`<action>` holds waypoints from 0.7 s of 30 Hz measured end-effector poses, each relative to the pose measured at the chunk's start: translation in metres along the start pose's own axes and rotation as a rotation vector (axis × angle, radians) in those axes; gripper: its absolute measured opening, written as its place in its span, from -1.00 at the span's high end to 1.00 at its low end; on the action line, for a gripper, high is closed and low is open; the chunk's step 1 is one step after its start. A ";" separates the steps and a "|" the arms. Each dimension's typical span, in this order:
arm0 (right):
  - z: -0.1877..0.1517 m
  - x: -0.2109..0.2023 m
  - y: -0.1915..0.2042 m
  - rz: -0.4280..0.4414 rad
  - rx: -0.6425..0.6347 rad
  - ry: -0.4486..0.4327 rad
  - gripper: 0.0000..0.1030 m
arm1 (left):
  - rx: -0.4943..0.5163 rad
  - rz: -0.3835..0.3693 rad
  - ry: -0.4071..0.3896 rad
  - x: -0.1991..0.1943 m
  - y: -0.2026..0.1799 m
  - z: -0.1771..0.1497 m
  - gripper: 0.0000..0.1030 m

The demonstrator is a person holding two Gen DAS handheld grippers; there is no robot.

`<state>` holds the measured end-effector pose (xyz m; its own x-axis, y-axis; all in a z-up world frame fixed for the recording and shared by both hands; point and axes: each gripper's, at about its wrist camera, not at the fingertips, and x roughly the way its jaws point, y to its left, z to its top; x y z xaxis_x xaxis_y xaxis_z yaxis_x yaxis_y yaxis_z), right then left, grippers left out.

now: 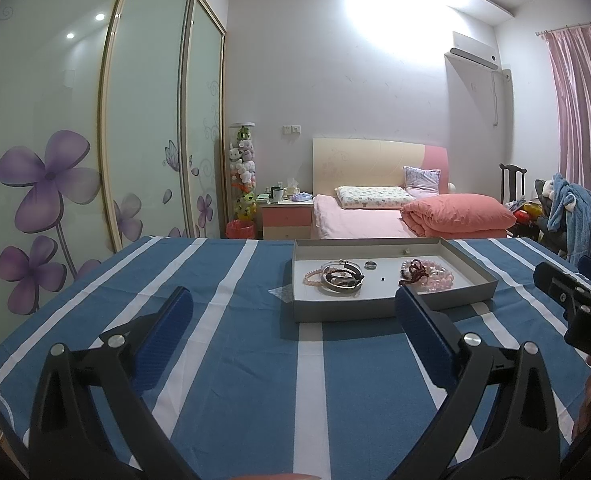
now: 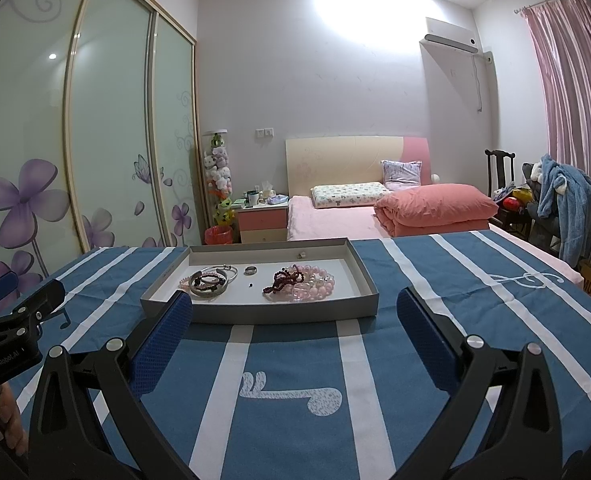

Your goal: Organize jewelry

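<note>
Jewelry lies in a shallow grey tray [image 2: 199,314] on a blue-and-white striped cloth [image 2: 295,400], ahead of both grippers. Left gripper [image 1: 293,308]: jaws spread wide, nothing between the blue pads, low over the cloth; tray sits ahead and slightly to its right, the right finger's tip overlapping the tray's near right corner in the left wrist view. Right gripper [image 2: 295,308]: jaws likewise wide apart and empty; tray ahead and to its left, the left finger's tip in front of the tray's near wall. In the tray, on the side nearer the left gripper: silver bangles [image 2: 211,282] stacked with a dark beaded bracelet [image 2: 209,280] and a thin pink bead strand [image 1: 313,278], all touching. Beyond them toward the middle, a small metal ring [image 2: 250,269]; nearer, a tiny dark bead [image 2: 250,284] alone on the white floor. On the right-gripper side, a heap of pink bead bracelets [image 2: 315,286] with a dark red bead strand [image 2: 283,280] draped on it. A small pale piece [image 2: 301,255] rests near the far wall; cannot tell what it is. Each gripper shows at the edge of the other's view, with a hand [image 2: 9,424] behind the left one. Bed [image 2: 335,220] beyond the table.
</note>
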<state>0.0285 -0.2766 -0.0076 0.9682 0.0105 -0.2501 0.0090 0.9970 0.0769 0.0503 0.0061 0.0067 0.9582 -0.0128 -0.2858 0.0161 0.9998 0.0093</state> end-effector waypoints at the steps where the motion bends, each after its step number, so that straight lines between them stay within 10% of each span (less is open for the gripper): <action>1: 0.000 0.000 0.000 0.000 0.000 0.001 -0.97 | 0.000 0.000 0.000 0.000 0.000 0.000 -0.92; 21: 0.000 0.001 0.000 0.000 -0.001 0.002 -0.97 | 0.001 0.003 0.000 0.000 0.000 -0.004 -0.92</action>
<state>0.0297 -0.2763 -0.0075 0.9676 0.0110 -0.2524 0.0085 0.9971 0.0762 0.0489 0.0060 0.0027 0.9581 -0.0099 -0.2862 0.0136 0.9998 0.0110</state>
